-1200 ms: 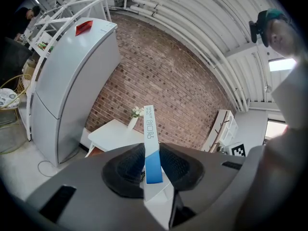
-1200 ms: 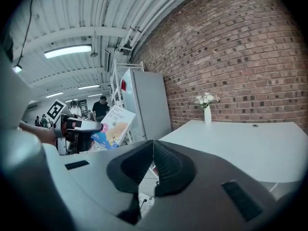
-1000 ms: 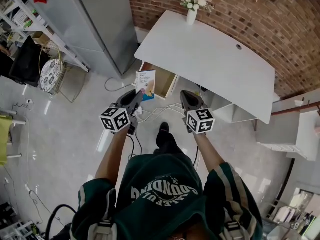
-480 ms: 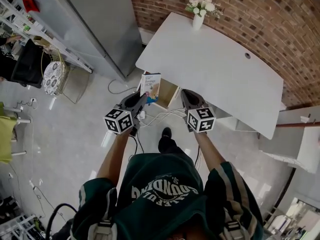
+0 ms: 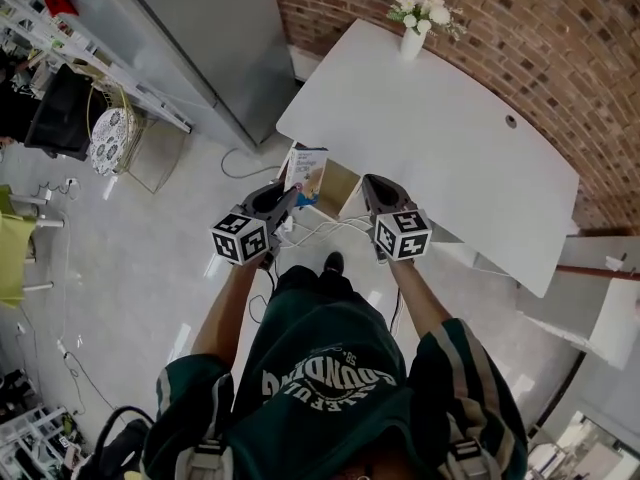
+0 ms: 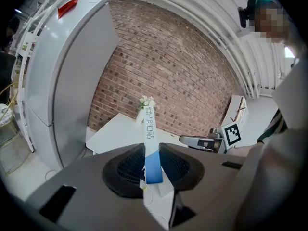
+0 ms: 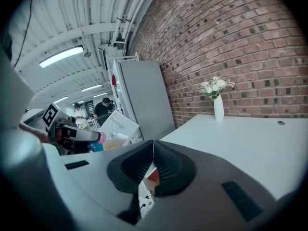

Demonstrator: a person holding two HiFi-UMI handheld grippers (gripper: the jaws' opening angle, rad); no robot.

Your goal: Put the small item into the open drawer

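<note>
One thing half hidden: open drawer with pale wood lining [image 5: 338, 190], tucked under the near edge of the white desk [image 5: 430, 118]; only its outer end seen from the head, inside not readable.
Task item: flat white-and-blue cardboard box [image 5: 308, 171], upright, over the drawer's left end in the head view; touching the drawer or clear of it, not to be told.
Left gripper [image 5: 284, 196]: grasping the box, pads pressed on both its faces, blue lower end between them.
Right gripper [image 5: 370, 183]: clenched, pads meeting at the tips, nothing between; just right of the drawer.
Hard to make out: small red patch [image 7: 153, 176] glimpsed below the closed right jaws, nature unclear.
Cut off: tall grey cabinet [image 5: 200, 38] and red brick wall [image 5: 560, 38], both running out of the top edge.
Around: white vase of white flowers [image 5: 415, 30] at the desk's far corner; metal rack [image 5: 90, 38] left of the cabinet.
In the way: white cables [image 5: 320, 230] on the floor before the drawer; dark shoe [image 5: 333, 263] just behind them.
Left gripper view only: box edge-on, a narrow strip rising in front of the vase.
Right gripper view only: box's printed front face; people far behind, small and dim.
</note>
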